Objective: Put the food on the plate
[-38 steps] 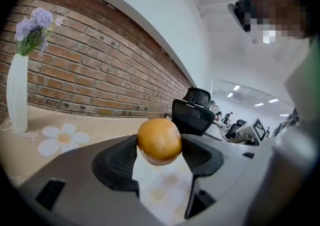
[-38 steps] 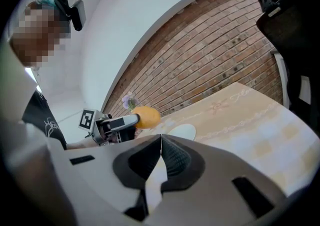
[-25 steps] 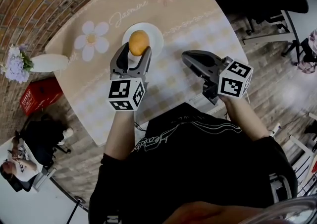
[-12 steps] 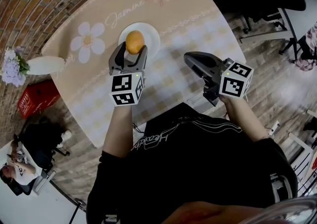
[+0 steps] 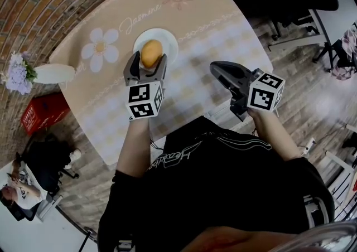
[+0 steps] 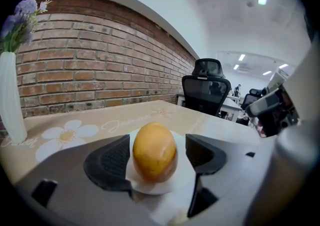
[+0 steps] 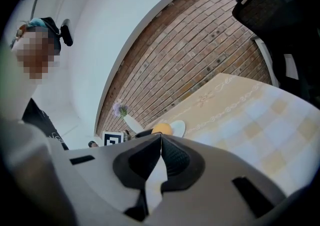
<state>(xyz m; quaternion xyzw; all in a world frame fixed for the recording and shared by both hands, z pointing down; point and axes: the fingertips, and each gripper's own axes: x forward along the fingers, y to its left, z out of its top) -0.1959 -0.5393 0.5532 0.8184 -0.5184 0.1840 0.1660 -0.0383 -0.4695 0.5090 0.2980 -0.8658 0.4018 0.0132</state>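
Observation:
The food, a rounded orange-yellow piece (image 5: 151,53) (image 6: 154,151), stands on end on a small white plate (image 5: 169,40) (image 6: 186,169) on the beige flower-print table (image 5: 212,22). My left gripper (image 5: 148,62) (image 6: 157,145) straddles it, its jaws opening. A gap shows between the right pad and the food, and the left pad is very close to it. My right gripper (image 5: 215,67) (image 7: 161,137) hovers to the right over the table's near edge, shut with nothing in it.
A white vase of purple flowers (image 5: 53,71) (image 6: 12,105) stands at the table's left end. A brick wall runs behind the table. A red box (image 5: 44,108) sits on the floor at the left, and black office chairs (image 6: 206,90) stand beyond the far right.
The left gripper has brought the food down onto the plate and its jaws have spread a little. The right gripper has barely moved.

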